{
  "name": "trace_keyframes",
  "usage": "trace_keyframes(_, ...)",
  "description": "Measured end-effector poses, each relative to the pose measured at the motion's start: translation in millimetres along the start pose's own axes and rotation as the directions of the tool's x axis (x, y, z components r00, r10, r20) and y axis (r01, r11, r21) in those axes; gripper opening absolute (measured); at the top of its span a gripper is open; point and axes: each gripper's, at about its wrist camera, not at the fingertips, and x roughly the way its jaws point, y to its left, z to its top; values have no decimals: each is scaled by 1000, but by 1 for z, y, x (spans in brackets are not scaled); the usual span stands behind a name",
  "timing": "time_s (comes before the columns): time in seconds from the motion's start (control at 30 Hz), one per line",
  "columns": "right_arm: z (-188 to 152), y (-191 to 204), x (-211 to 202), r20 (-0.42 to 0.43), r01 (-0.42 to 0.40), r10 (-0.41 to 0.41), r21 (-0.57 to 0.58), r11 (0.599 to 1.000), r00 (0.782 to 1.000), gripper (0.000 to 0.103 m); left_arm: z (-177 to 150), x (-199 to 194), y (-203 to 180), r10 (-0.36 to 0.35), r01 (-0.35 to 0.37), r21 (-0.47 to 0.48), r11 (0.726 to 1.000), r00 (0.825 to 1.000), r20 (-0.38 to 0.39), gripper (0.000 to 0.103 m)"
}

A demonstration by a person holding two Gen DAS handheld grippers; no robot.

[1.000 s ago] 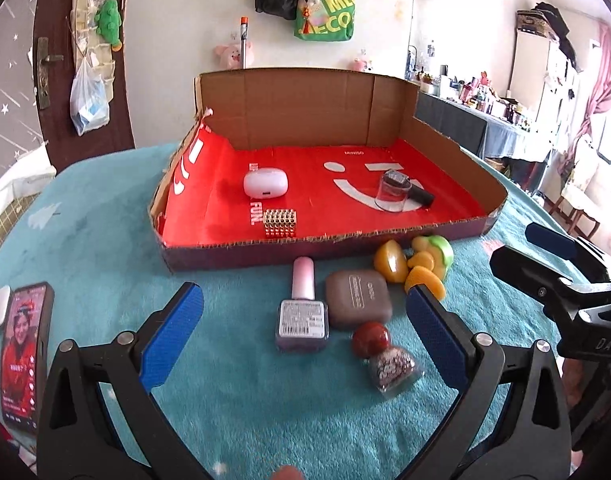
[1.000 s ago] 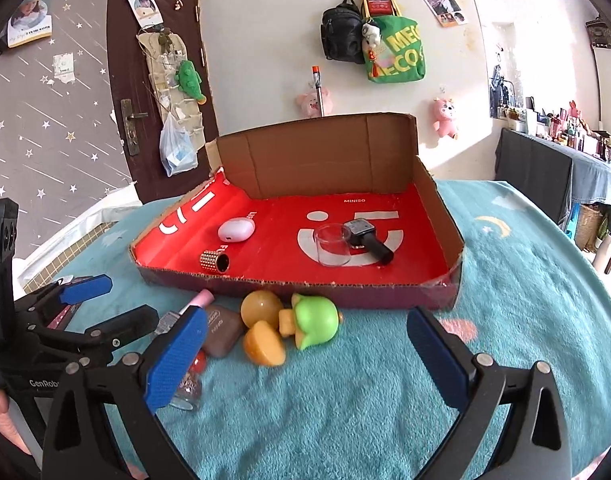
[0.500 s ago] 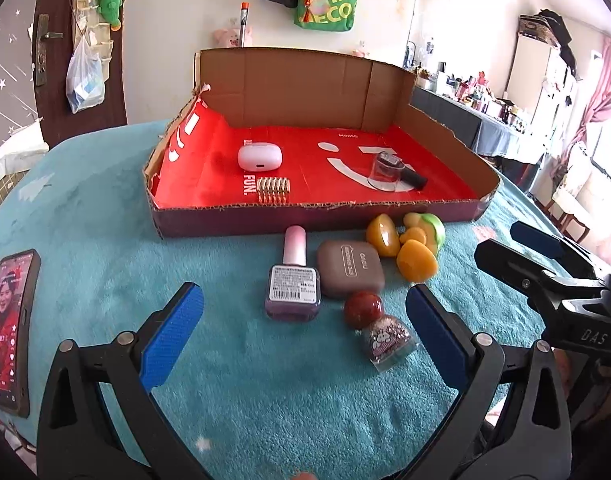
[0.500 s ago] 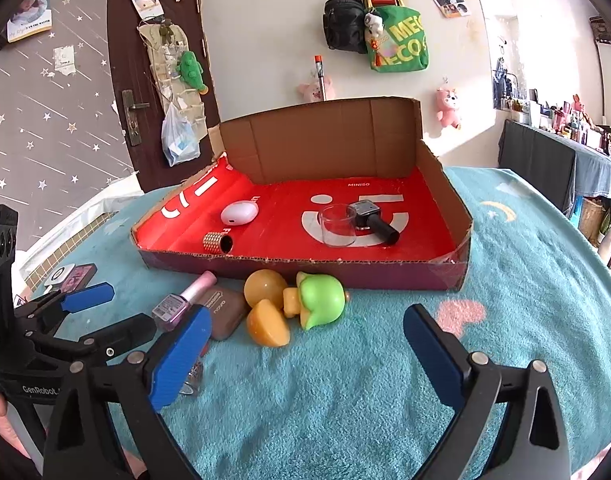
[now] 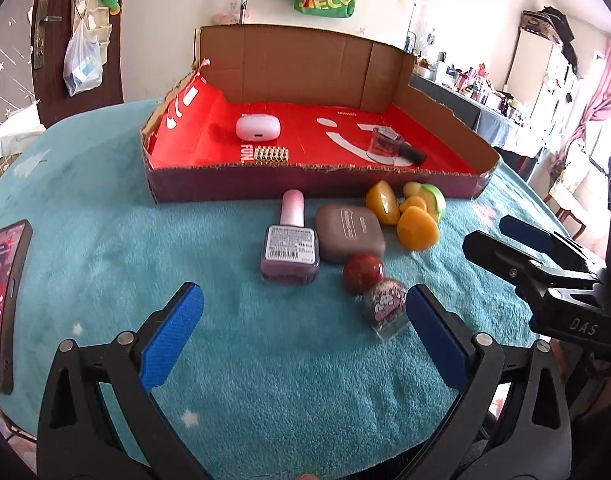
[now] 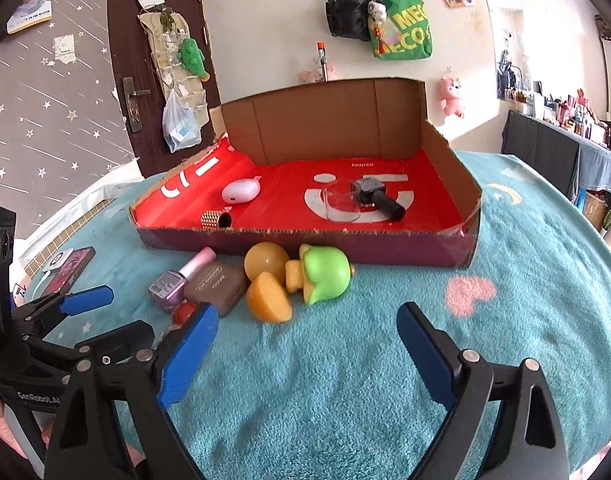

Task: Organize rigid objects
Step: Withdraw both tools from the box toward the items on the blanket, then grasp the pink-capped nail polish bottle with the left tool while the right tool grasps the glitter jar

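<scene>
The loose things lie in a cluster on the teal cloth [image 5: 105,264], just in front of the box's [image 5: 305,184] near wall. A polish bottle [image 5: 290,252] with a pink cap lies flat, cap toward the box; a brown case [image 5: 350,233] touches its right side. Right of the case, near the box wall, sit an orange ball [image 6: 266,261], an orange half [image 6: 268,298] and a green toy [image 6: 325,274], close together. Nearer than the case lie a red ball [image 5: 363,273] and a small glitter bottle [image 5: 385,308], touching each other.

Inside the box, on its red floor, are a white case [image 5: 258,127] at the left, a gold bead cylinder [image 5: 271,155] by the near wall, and a clear cup [image 5: 384,145] with a black tool [image 6: 379,198] behind it at the right.

The left gripper [image 5: 305,336] hovers over the cloth short of the cluster, jaws wide and empty, its right pad beside the glitter bottle. The right gripper [image 6: 307,352] hovers near the green toy; its jaws are closing, with only cloth between them. A phone [image 5: 3,304] lies far left of the box.
</scene>
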Motion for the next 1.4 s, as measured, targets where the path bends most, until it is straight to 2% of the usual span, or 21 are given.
trace_keyframes(0.27,-7,-1,9,-32,-2,2,3,1000,999,92,0,4,7,33,-33,-19,999,999,-3,103)
trace_keyframes(0.33,-7,-1,12,-40,-2,2,6,1000,999,89,2,4,11,47,-47,-25,999,999,8,103)
trace_keyframes(0.47,-9,-1,11,-43,-29,30,21,999,999,88,8,12,16,93,-93,-10,996,996,6,102)
trace_keyframes(0.6,-9,4,14,-48,-21,21,2,1000,999,88,14,22,17,103,-103,0,995,995,-1,102)
trace_keyframes(0.7,-6,6,14,-53,-50,51,22,998,997,84,18,30,18,117,-117,6,993,993,-9,102)
trace_keyframes(0.83,-8,21,9,-57,-110,110,3,994,992,84,24,36,23,92,-92,-9,996,995,-25,102)
trace_keyframes(0.97,-20,43,13,-76,-150,145,-65,987,987,84,32,40,27,79,-80,-15,997,996,-40,96)
trace_keyframes(1.13,-25,60,23,-94,-161,151,-110,981,984,79,37,44,26,39,-39,1,999,998,-58,85)
trace_keyframes(1.4,-24,72,33,-101,-180,168,-136,974,981,69,34,44,29,7,-8,-12,1000,998,-63,79)
